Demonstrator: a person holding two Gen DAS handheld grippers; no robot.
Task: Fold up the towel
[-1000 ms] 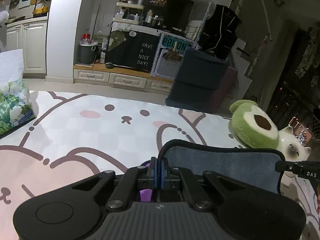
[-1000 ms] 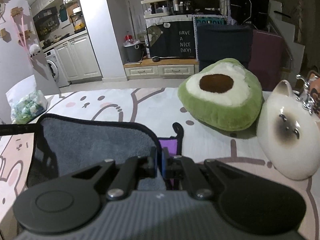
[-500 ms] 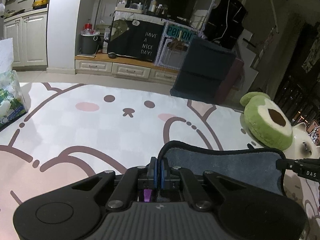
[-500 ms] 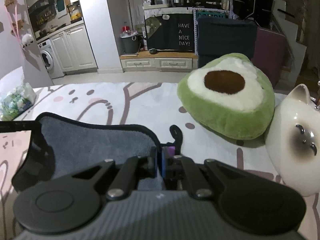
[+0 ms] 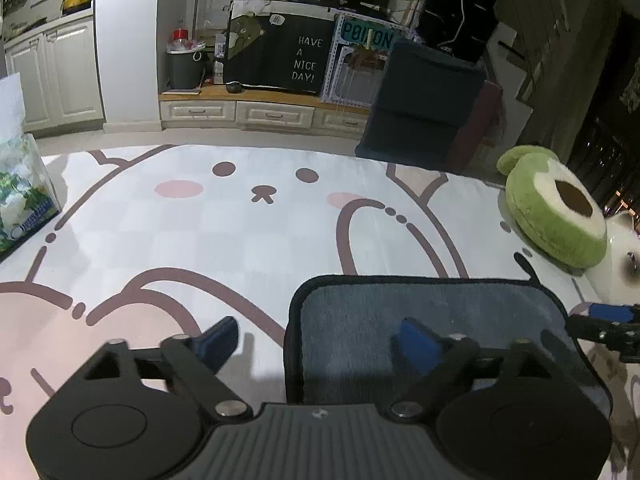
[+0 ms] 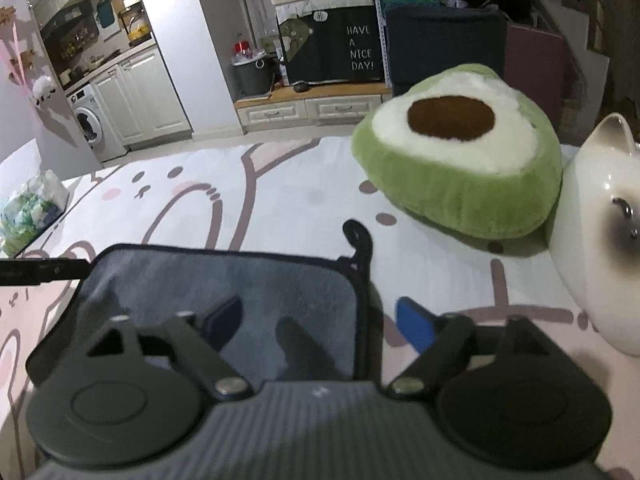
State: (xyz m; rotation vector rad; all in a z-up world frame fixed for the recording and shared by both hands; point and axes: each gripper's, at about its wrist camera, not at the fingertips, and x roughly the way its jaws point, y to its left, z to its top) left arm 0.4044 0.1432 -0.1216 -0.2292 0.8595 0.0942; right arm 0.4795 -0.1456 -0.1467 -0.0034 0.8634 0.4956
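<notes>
While the grey towel lies flat on the bunny-print mat, we hold both tools low over it with nothing gripped. At far left in the left wrist view a tissue pack with a green-and-white floral print sits at the mat's edge. Our left gripper is spread wide: its left finger hangs over bare mat just beside the towel's left hem, and its right finger sits above the grey cloth, so the jaws straddle that dark-bound edge without pinching it. Further right, an avocado plush rests near the mat's far right side, touching a white cat figure.

From the right wrist view, the towel fills the lower left, its dark hanging loop sticking out from the far right corner. Our right gripper is likewise wide apart, left finger over the towel, right finger over the mat just past the right hem, holding nothing. Beyond it the avocado plush leans against the cat figure.
</notes>
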